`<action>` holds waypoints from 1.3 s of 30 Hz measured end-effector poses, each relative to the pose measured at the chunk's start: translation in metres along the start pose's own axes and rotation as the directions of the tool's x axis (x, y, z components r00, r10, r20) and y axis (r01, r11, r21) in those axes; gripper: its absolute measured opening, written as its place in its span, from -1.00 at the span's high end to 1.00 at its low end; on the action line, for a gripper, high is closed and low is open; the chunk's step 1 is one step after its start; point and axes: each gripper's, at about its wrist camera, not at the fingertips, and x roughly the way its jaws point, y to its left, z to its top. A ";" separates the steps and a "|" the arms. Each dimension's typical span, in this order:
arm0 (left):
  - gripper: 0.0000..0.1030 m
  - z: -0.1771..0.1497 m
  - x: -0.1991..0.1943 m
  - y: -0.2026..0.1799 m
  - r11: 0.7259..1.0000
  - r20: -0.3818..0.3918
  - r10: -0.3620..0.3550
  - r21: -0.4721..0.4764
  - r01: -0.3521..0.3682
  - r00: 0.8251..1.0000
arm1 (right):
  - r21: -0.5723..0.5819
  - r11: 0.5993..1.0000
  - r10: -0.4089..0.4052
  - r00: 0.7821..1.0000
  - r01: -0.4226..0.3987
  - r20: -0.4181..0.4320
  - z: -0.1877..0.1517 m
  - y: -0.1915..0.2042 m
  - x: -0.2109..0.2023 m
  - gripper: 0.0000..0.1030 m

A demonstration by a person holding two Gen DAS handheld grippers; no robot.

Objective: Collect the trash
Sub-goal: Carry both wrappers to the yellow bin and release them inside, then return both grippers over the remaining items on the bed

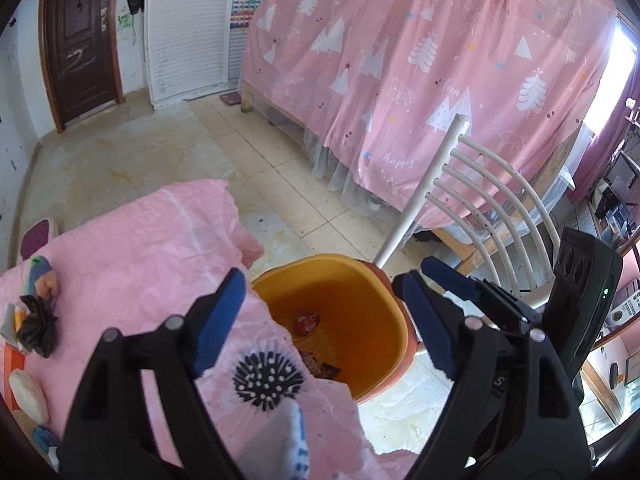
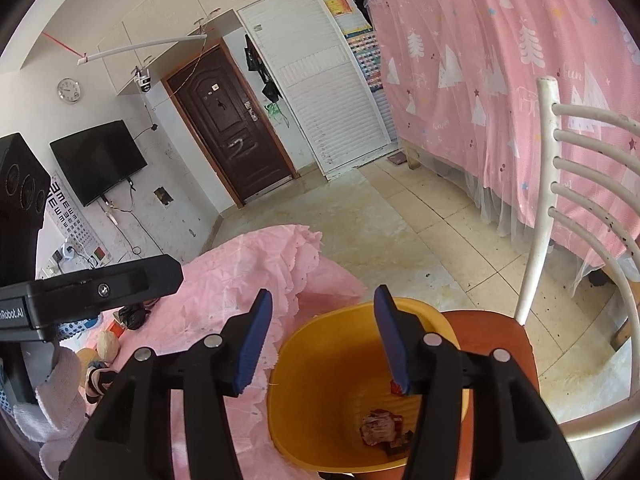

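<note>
An orange bin (image 1: 352, 344) (image 2: 320, 412) stands on an orange chair seat (image 2: 496, 340) beside the pink-covered table (image 1: 132, 248). Red crumpled wrappers (image 1: 307, 323) (image 2: 382, 426) lie at its bottom. My left gripper (image 1: 324, 320) is open and empty, over the bin's near rim. My right gripper (image 2: 324, 344) is open and empty above the bin; it also shows in the left wrist view (image 1: 444, 280). On the table's left, a black crumpled piece (image 1: 38, 326) and other small items (image 1: 44, 276) lie on the cloth.
A white slatted chair back (image 1: 480, 196) (image 2: 580, 184) rises right of the bin. A bed draped in a pink curtain (image 1: 420, 60) fills the back right. Tiled floor (image 1: 140, 152), a brown door (image 1: 78, 36) and a white wardrobe (image 1: 188, 28) lie beyond. A TV (image 2: 98, 160) hangs on the wall.
</note>
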 end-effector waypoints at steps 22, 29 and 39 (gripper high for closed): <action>-0.55 -0.030 -0.092 0.121 0.979 0.102 0.123 -0.174 -0.104 0.987 | -0.190 0.977 0.080 0.994 -0.092 -0.069 0.011 0.143 0.044 -0.20; -0.58 -0.045 -0.121 0.162 0.963 0.120 0.180 -0.225 -0.150 0.976 | -0.251 0.960 0.107 0.990 -0.126 -0.089 0.008 0.190 0.055 -0.24; -0.62 -0.074 -0.147 0.233 0.917 0.082 0.298 -0.303 -0.261 0.951 | -0.325 0.922 0.165 0.973 -0.211 -0.163 -0.013 0.254 0.075 -0.28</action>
